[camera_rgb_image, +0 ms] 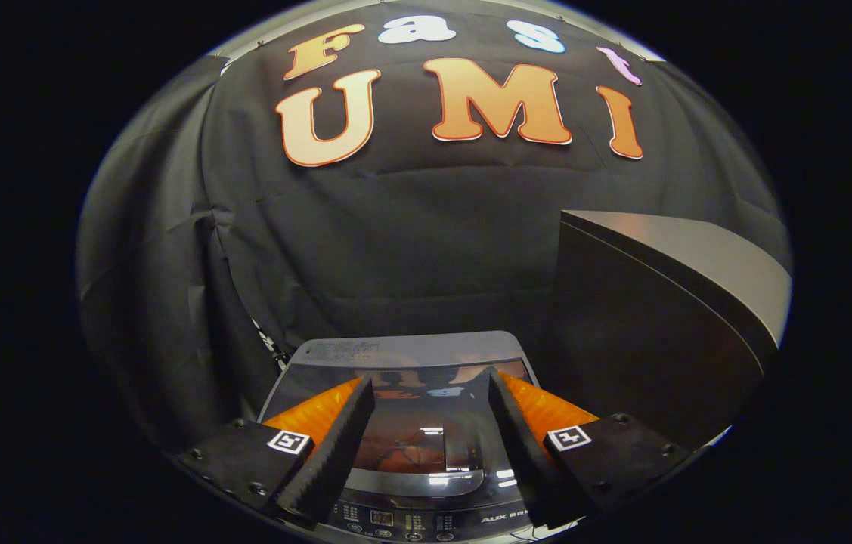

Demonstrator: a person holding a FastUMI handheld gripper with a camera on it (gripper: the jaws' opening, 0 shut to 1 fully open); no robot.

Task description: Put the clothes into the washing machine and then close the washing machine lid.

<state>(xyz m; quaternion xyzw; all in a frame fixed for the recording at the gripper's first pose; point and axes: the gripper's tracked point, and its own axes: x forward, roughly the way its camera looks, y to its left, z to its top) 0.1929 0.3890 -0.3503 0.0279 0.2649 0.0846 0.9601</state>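
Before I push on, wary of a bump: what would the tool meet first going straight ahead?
Probably the washing machine's closed lid lying just under the open tool; depth is unclear.

A tall dark cabinet [652, 340] stands at about three o'clock, its broad front face in shadow and nearly black. Its flat top catches the light and reads grey, with a faint warm tint near the back corner, and slopes away toward four o'clock. The near upper corner comes to a sharp point. Behind it and round to nine o'clock hangs the black cloth wall [395, 242], creased in long horizontal folds, with a vertical seam at about ten o'clock. The cabinet's lower edge is lost in darkness.
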